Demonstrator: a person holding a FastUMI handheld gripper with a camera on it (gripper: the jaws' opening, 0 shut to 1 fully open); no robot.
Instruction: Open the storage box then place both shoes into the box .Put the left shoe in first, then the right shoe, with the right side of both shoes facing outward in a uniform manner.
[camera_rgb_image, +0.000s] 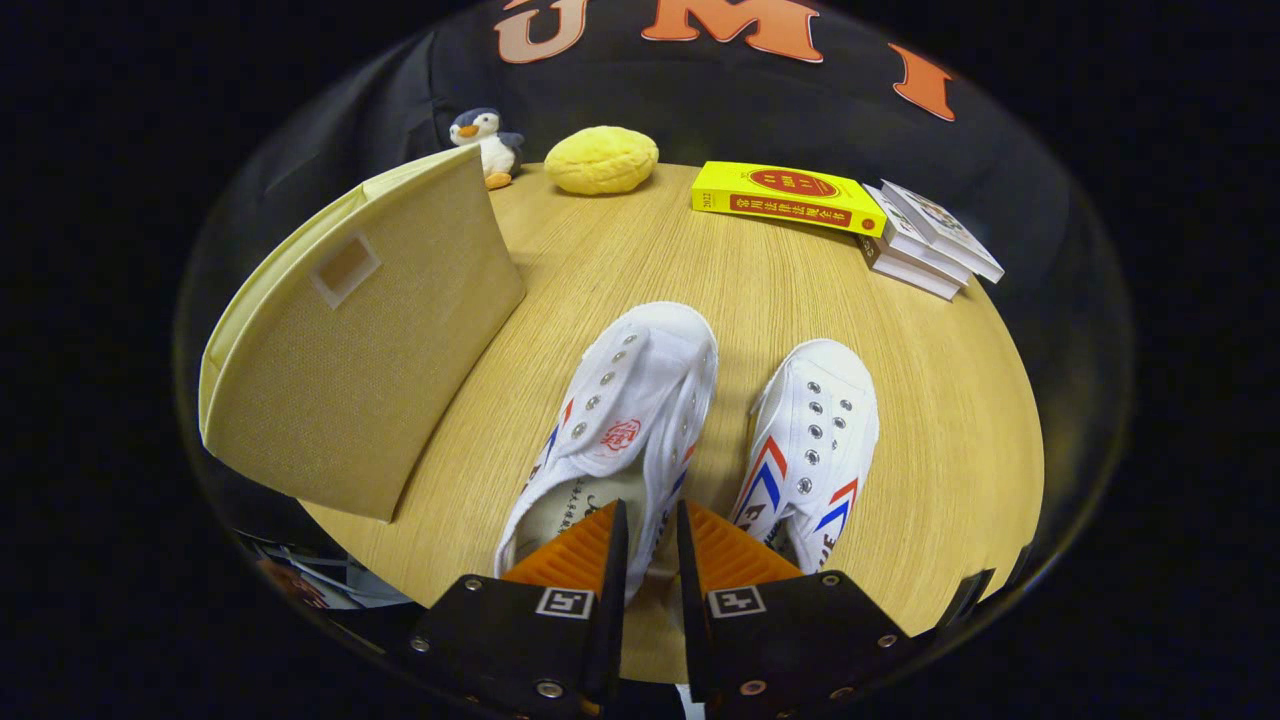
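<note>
On the table (900, 400), the hand-held gripper (652, 535) clamps the left shoe's (625, 420) side wall, beside the right shoe (810, 440).

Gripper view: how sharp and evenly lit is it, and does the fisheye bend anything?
Gripper view: even overhead light with soft shadows beside both shoes; no glare on the wooden table; strong fisheye curving of the table edge and storage box; books stay sharp; the hand-held gripper, nearly closed around the left shoe's collar, looks in focus.
</note>
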